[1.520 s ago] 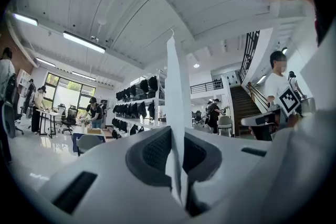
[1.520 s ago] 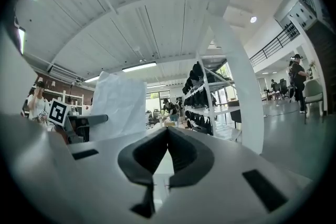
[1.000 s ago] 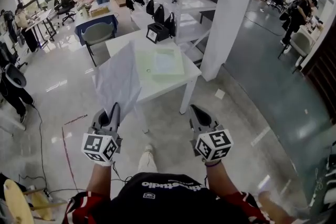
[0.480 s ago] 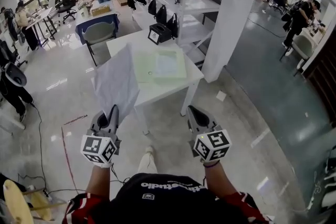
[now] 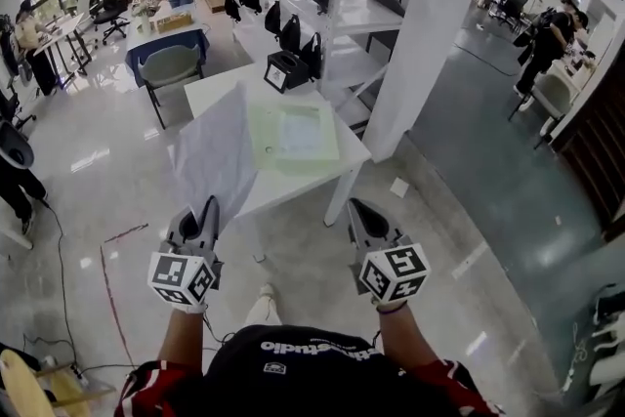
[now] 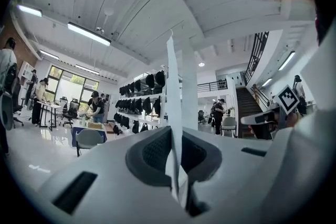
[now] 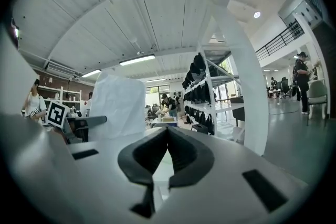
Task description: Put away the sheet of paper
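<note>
As we look a second on, white square table point(image 5: 303, 176): a little further left in the head view; smooth top, near edge clear, glossy floor point(image 5: 107, 161) open around.
Thin white sheet of paper point(image 5: 217, 156): upright, slightly curled, well short of the table.
Left gripper point(image 5: 210, 210): clamped on the sheet's bottom edge.
Right gripper point(image 5: 359, 210): jaws together, empty.

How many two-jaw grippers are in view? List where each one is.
2. The left gripper is at the head view's lower left, shut on the white sheet of paper; the right gripper is at lower right, shut and empty.
</note>
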`<state>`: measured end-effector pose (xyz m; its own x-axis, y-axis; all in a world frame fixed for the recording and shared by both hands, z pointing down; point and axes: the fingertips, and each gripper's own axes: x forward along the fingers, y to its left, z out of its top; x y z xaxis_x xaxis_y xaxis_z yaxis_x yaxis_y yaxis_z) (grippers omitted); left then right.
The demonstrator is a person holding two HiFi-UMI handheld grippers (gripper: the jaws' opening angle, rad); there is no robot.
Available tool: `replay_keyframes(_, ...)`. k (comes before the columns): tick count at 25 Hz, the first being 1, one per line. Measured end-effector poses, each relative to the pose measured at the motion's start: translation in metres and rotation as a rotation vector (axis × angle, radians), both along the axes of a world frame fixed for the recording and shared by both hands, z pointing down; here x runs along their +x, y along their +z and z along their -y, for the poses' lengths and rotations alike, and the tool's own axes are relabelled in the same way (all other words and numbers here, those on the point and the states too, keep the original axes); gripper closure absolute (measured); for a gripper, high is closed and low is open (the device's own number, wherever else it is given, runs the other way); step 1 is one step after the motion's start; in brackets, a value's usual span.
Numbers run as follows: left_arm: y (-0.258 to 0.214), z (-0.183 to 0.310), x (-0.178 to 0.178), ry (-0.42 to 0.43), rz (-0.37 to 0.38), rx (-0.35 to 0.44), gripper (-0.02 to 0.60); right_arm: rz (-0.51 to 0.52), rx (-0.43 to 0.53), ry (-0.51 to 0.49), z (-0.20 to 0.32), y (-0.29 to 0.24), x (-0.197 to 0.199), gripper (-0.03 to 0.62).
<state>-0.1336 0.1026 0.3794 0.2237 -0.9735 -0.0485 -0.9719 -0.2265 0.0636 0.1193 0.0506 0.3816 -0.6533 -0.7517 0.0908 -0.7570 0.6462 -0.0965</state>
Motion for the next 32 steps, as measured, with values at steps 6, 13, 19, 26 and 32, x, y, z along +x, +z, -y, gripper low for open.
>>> replay_keyframes(6,0.001,0.035,-0.012,0.012,-0.017,0.002,0.577,-0.030,-0.010,0.023,0.036,0.001,-0.007,0.591)
replay_keyframes(13,0.006,0.077,-0.037,0.021,-0.039,-0.011,0.577,-0.063,-0.007,0.029,0.072,-0.001,-0.033,0.591)
replay_keyframes(19,0.009,0.117,-0.060,0.045,-0.021,-0.013,0.575,-0.068,0.012,0.069,0.102,-0.005,-0.051,0.591)
replay_keyframes(26,0.013,0.147,-0.086,0.078,-0.037,-0.024,0.577,-0.084,0.013,0.079,0.126,-0.009,-0.084,0.591)
replay_keyframes(32,0.020,0.170,-0.112,0.089,-0.035,-0.035,0.575,-0.104,0.009,0.080,0.144,-0.010,-0.113,0.591)
